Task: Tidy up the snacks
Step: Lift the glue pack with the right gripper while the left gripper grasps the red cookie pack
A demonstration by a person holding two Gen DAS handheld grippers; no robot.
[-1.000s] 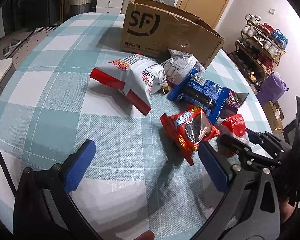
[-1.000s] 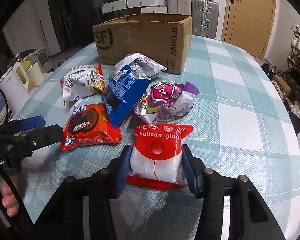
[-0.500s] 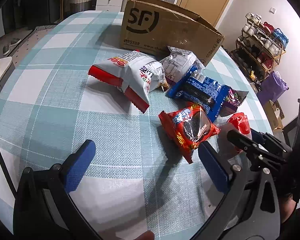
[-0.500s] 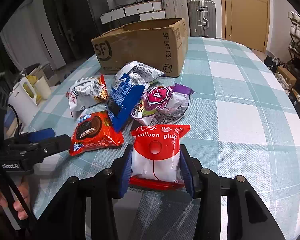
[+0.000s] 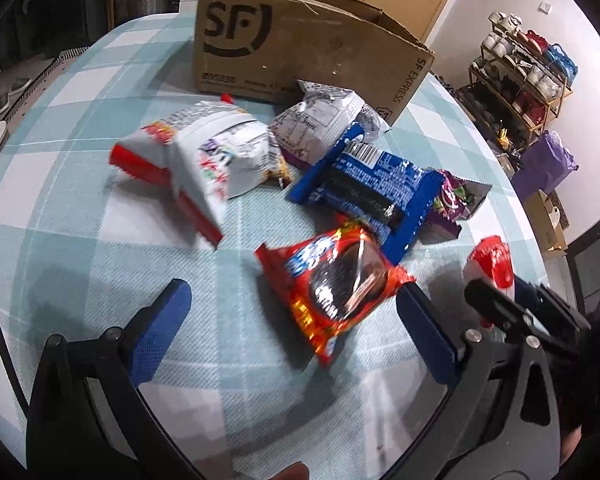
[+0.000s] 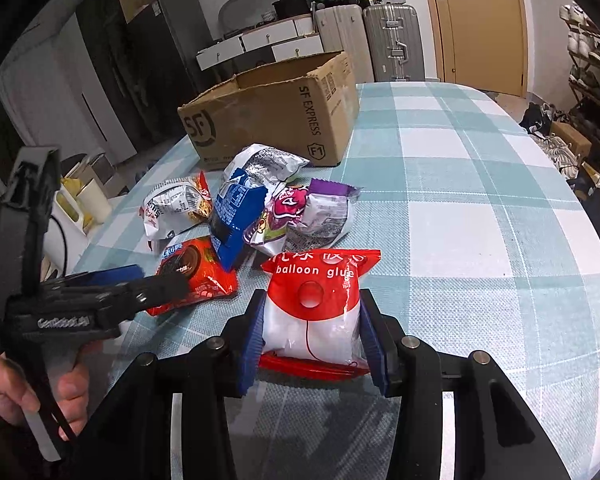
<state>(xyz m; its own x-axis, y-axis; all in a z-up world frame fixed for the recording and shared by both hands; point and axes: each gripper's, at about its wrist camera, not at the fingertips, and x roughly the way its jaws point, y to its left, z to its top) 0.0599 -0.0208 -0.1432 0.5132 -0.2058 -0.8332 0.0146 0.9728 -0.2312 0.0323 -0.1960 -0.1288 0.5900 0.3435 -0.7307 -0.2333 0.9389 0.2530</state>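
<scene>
My right gripper (image 6: 312, 304) is shut on a red and white "balloon glue" pack (image 6: 312, 276), its blue pads pressing both sides just above the checked tablecloth (image 6: 460, 220). In the left wrist view that pack (image 5: 490, 258) shows at the far right. My left gripper (image 5: 292, 298) stands open and empty, with a red cookie pack (image 5: 336, 284) lying near its right finger. Behind it lie a blue cookie pack (image 5: 364, 192), a white and red bag (image 5: 204, 160), a silver bag (image 5: 324, 120) and a purple pack (image 5: 452, 204). An open cardboard box (image 5: 300, 52) stands at the back.
A shoe rack (image 5: 528, 68) and a purple bag (image 5: 548, 164) stand beyond the table's right edge. Suitcases (image 6: 388, 40) and a door are behind the box. White jugs (image 6: 84, 200) sit off the left edge. A hand (image 6: 16, 392) holds the left gripper's handle.
My left gripper has moved toward the snack pile, so the red cookie pack now lies closer to its fingers. The right gripper, still gripping the balloon glue pack, has rolled and shifted slightly.
</scene>
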